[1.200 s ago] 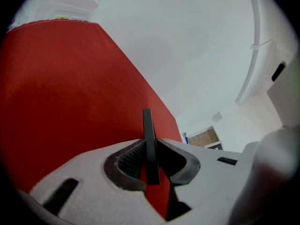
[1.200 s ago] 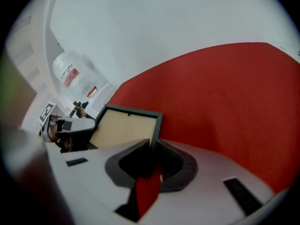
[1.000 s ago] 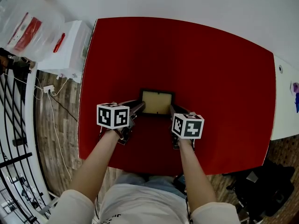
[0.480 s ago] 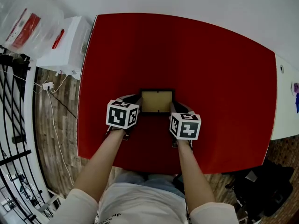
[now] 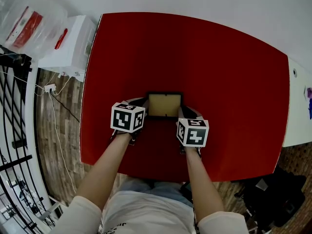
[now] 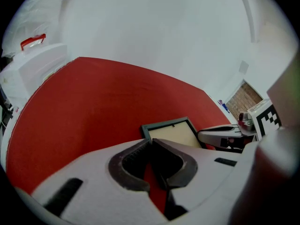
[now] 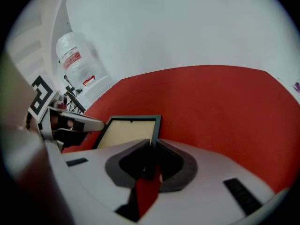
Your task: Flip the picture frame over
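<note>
Where the wide bench [image 5: 219,72] under its red cloth fills most of the head view, a white box [image 5: 73,48] stands just beside its left edge. Near the bench's front edge, about midway along it, lies the black-rimmed rectangular picture frame [image 5: 165,105], flat on the red cloth with its plain beige panel facing up. The left hand-held gripper [image 6: 150,142] has just been closing its jaws. They stand almost together on the frame's left edge, close to the near corner, with the dark rim caught between the pads. The right hand-held gripper [image 7: 153,146] is pinched on the frame's right edge, a dark strip of rim showing between its jaws. Both point down at the bench, one on either side of the frame.
</note>
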